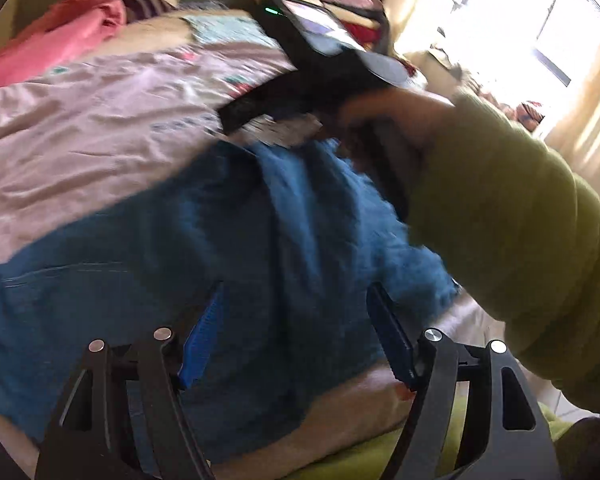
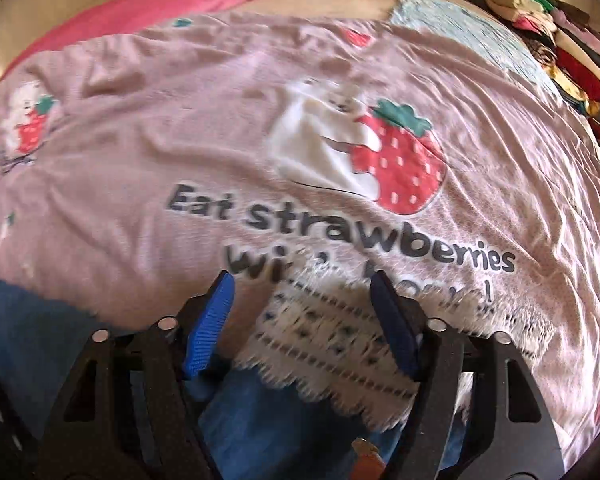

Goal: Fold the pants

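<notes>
Left wrist view shows the pink bedsheet (image 1: 80, 128) and the blue pants (image 1: 180, 260) spread on it. Both tongs are spread apart: the left gripper (image 1: 296, 340) hovers above the cloth, and the right gripper (image 2: 304, 320) stands over the lace hem (image 2: 332, 344). I think it should pinch the hem fully, then pull evenly.

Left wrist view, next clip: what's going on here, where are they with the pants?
A person with a tool in each hand is working on blue pants spread on a pink strawberry-print bedsheet. The left tool hovers open over the pants, gripping nothing. The right tool is also open, its fingers either side of the pants' white lace-trimmed hem; in the left view the right hand reaches over the far end. No finished fold shows yet.
</notes>
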The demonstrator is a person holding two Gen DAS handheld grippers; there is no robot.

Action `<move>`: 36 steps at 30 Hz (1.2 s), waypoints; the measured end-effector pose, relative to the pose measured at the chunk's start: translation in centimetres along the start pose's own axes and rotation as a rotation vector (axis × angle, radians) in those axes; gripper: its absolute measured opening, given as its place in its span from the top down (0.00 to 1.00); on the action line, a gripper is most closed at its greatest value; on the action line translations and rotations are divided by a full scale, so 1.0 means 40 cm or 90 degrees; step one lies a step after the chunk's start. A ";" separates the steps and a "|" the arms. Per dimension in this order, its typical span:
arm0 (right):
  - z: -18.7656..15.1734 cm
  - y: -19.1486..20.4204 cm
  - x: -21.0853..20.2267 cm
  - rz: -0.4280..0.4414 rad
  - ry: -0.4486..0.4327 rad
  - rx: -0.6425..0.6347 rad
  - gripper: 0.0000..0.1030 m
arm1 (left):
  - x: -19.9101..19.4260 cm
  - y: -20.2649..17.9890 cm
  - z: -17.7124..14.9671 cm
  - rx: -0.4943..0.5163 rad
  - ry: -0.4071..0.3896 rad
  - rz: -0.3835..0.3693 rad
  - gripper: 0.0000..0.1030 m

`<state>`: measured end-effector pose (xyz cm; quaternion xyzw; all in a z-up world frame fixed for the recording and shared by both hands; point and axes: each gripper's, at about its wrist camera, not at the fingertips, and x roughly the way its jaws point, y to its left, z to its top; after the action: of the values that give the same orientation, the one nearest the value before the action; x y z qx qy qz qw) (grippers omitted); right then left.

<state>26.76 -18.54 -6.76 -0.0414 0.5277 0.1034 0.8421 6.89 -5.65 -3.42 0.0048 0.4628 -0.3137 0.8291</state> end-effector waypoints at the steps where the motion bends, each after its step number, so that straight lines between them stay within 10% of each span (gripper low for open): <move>1: -0.005 -0.009 0.003 0.006 0.001 0.000 0.68 | 0.017 -0.008 -0.001 0.003 0.010 -0.007 0.32; 4: -0.036 -0.040 -0.029 0.056 -0.036 0.010 0.92 | 0.060 -0.017 -0.004 0.004 0.030 -0.017 0.32; 12: -0.168 -0.176 -0.247 0.101 -0.160 0.104 0.94 | 0.083 0.009 0.000 -0.008 0.024 -0.014 0.33; 14: -0.208 -0.214 -0.294 0.101 -0.179 0.134 0.94 | 0.084 0.012 0.003 -0.007 0.020 -0.008 0.44; 16: -0.258 -0.246 -0.345 0.101 -0.190 0.161 0.94 | 0.087 0.010 0.006 0.004 0.021 -0.006 0.85; 18: -0.324 -0.266 -0.395 0.097 -0.192 0.183 0.94 | 0.086 0.005 0.009 0.015 0.025 -0.015 0.95; 29: -0.672 -0.258 -0.417 0.087 -0.076 0.279 0.94 | 0.037 -0.051 -0.026 0.142 0.034 0.018 0.95; 36: -0.740 -0.260 -0.385 0.069 -0.045 0.298 0.94 | 0.063 -0.070 -0.065 0.178 0.060 0.038 0.95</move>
<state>-3.54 -35.99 -6.37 0.1870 0.5091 0.0250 0.8398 4.38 -8.41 -6.07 0.1490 0.4526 -0.3497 0.8067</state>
